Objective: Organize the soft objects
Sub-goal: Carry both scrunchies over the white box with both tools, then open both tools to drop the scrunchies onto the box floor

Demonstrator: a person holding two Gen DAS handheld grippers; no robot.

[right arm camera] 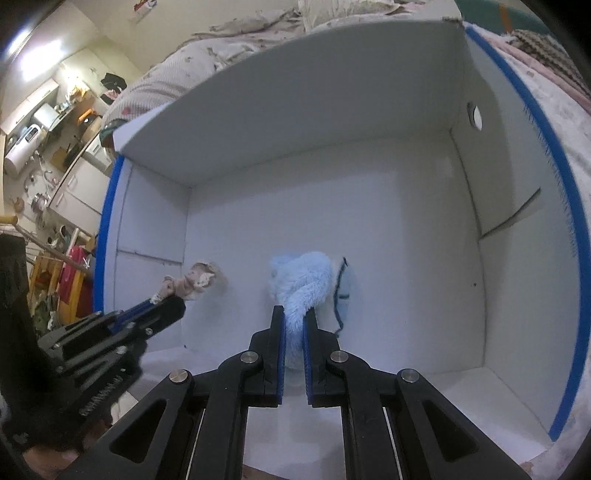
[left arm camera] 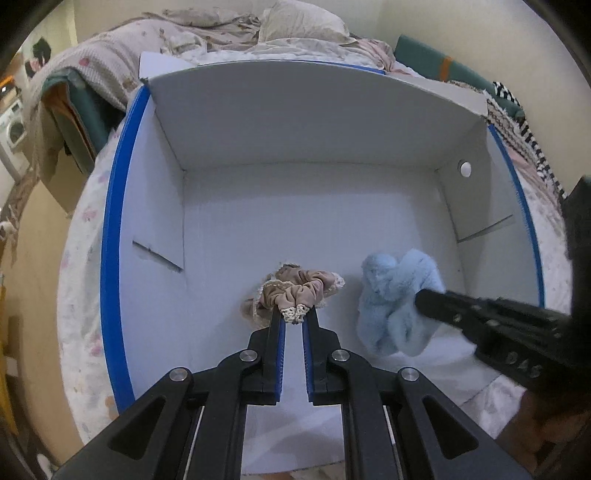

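A white cardboard box point(left arm camera: 303, 122) with blue rims sits on a bed; it also shows in the right wrist view point(right arm camera: 332, 110). My left gripper point(left arm camera: 294, 317) is shut on a beige lace-trimmed scrunchie point(left arm camera: 295, 288), which rests on the box floor; the scrunchie shows in the right wrist view point(right arm camera: 194, 282) too. My right gripper point(right arm camera: 294, 314) is shut on a fluffy light-blue soft object point(right arm camera: 301, 284), held inside the box to the right of the scrunchie. That blue object point(left arm camera: 395, 299) and the right gripper point(left arm camera: 421, 301) appear in the left wrist view.
Rumpled floral bedding and pillows point(left arm camera: 207, 33) lie behind the box. A striped knit cloth point(left arm camera: 524, 122) lies to the right of the box. A kitchen counter with appliances point(right arm camera: 44, 129) is far left. The box floor point(right arm camera: 332, 206) beyond the objects is bare.
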